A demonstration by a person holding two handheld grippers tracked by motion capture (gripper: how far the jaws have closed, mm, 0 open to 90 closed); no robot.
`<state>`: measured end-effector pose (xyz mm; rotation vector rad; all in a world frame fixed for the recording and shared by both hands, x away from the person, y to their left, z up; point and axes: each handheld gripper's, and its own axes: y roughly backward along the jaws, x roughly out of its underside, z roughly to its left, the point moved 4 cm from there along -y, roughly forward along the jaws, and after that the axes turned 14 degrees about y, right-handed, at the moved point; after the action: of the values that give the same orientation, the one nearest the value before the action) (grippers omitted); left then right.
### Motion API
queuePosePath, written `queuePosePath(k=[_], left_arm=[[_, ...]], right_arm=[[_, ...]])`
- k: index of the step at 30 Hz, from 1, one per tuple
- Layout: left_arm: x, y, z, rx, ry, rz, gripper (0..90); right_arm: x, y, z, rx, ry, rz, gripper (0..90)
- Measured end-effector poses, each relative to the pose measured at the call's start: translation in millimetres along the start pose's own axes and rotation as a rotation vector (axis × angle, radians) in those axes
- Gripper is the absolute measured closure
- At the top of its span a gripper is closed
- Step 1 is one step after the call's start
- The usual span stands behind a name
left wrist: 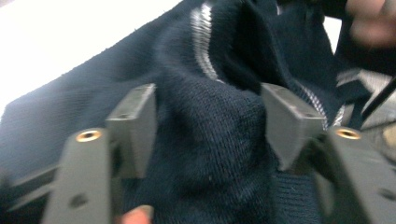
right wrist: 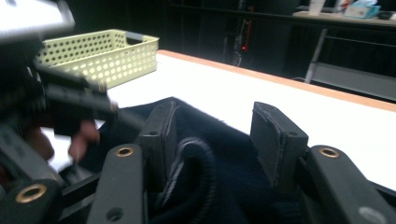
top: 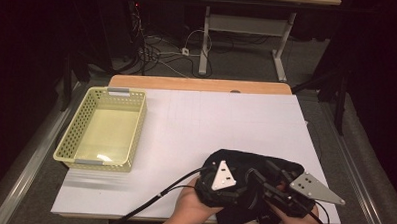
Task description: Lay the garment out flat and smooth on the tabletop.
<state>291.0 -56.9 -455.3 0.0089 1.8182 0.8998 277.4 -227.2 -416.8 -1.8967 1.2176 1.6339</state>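
Note:
A dark navy knitted garment with light stripes lies bunched at the near right of the white table top. Both hands work at it. In the left gripper view the left gripper has its jaws apart, and a thick fold of the garment bulges up between them. The right gripper also stands open over the garment, whose ribbed edge lies against the left pad with a gap to the other pad. From above, the left gripper and right gripper sit close together on the cloth.
A pale yellow perforated basket stands at the table's left side, also seen far left in the right gripper view as the basket. Beyond the table's wooden far edge are cables and desk legs on the floor.

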Motion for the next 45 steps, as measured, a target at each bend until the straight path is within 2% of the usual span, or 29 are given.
queuePosePath(k=[1,2,3,5,9,11,14,15,17,20,21,22,23,25,26,27,28,29,30,31,32,35,36,38,39,41,42,43,45], left_arm=[[2.0,-4.7,-2.1,-0.008,-0.026,0.026,47.8],[4.1,-6.9,-2.4,-0.016,-0.044,0.03,59.6],[5.9,-6.0,0.0,-0.012,-0.038,0.019,68.2],[9.6,1.9,11.2,-0.003,0.011,-0.028,76.0],[23.9,33.1,46.4,-0.056,0.097,-0.098,78.4],[35.5,52.4,65.6,-0.1,0.129,-0.118,78.7],[58.1,82.0,95.8,-0.158,0.206,-0.137,78.7],[58.1,82.0,95.8,-0.158,0.206,-0.137,78.7],[75.5,97.3,111.9,-0.192,0.25,-0.133,78.7],[102.2,107.7,127.5,-0.227,0.283,-0.095,78.6],[106.7,108.6,129.7,-0.225,0.294,-0.092,78.5],[111.9,109.1,132.2,-0.201,0.312,-0.072,77.7],[111.9,109.1,132.2,-0.201,0.312,-0.072,76.0],[110.6,111.9,129.1,-0.198,0.284,-0.084,71.9],[108.9,114.1,127.2,-0.194,0.281,-0.1,65.7],[106.4,120.4,125.0,-0.198,0.288,-0.125,53.0],[106.4,120.4,125.0,-0.198,0.288,-0.125,48.7],[103.8,128.1,124.7,-0.203,0.297,-0.157,43.4],[102.6,131.8,124.9,-0.208,0.298,-0.165,39.1],[102.6,131.8,124.9,-0.208,0.298,-0.165,37.5],[101.6,135.2,125.0,-0.214,0.301,-0.178,33.9],[97.2,140.8,121.0,-0.208,0.285,-0.209,31.9],[95.4,140.7,118.1,-0.194,0.281,-0.218,31.8],[91.6,138.3,110.5,-0.157,0.261,-0.224,31.8],[88.9,131.9,101.0,-0.126,0.234,-0.209,31.9],[86.2,123.7,90.6,-0.091,0.214,-0.194,31.9],[86.2,123.7,90.6,-0.091,0.214,-0.194,31.8],[82.8,114.5,79.4,-0.068,0.181,-0.179,31.8],[77.7,103.4,67.7,-0.043,0.154,-0.17,28.7]], right_arm=[[0.2,1.6,-2.7,0.008,0.0,-0.001,52.2],[0.8,2.9,-4.9,0.014,-0.002,-0.002,52.4],[1.3,4.2,-6.5,0.016,-0.005,-0.002,52.6],[2.1,6.9,-8.7,0.023,-0.002,-0.001,53.4],[5.3,9.2,-11.5,0.025,0.012,0.015,54.6],[6.7,9.8,-12.2,0.024,0.014,0.021,54.9],[8.5,10.0,-12.0,0.021,0.021,0.031,55.5],[9.2,9.7,-11.6,0.021,0.019,0.035,55.7],[9.9,9.3,-11.2,0.02,0.021,0.038,55.9],[11.7,7.2,-8.6,0.013,0.026,0.049,56.8],[12.4,6.4,-6.9,0.01,0.03,0.055,57.3],[13.1,5.9,-4.2,0.003,0.037,0.065,58.3],[13.1,5.9,-4.2,0.003,0.037,0.065,58.3],[13.7,5.3,-1.1,-0.001,0.05,0.078,58.6],[14.4,5.2,0.0,-0.003,0.058,0.086,58.6],[16.8,5.7,0.7,-0.002,0.063,0.101,58.6],[18.3,6.0,0.2,-0.002,0.061,0.111,58.5],[19.6,6.6,-1.5,0.004,0.062,0.12,58.5],[20.5,7.3,-3.3,0.007,0.051,0.125,58.6],[20.5,7.3,-3.3,0.007,0.051,0.125,58.6],[23.4,10.1,-5.1,0.003,0.062,0.153,57.9],[27.0,15.8,-6.2,0.011,0.095,0.184,56.2],[32.1,22.0,-8.3,0.018,0.077,0.192,53.1],[35.6,23.8,-9.0,0.025,0.073,0.199,51.0],[44.5,24.0,-8.7,0.022,0.054,0.209,48.4],[54.2,21.2,-5.5,0.014,0.044,0.219,47.6],[54.2,21.2,-5.5,0.014,0.044,0.219,47.6],[60.1,16.6,-2.1,-0.004,0.059,0.248,46.8],[61.6,13.9,-2.2,0.0,0.064,0.258,46.8]])
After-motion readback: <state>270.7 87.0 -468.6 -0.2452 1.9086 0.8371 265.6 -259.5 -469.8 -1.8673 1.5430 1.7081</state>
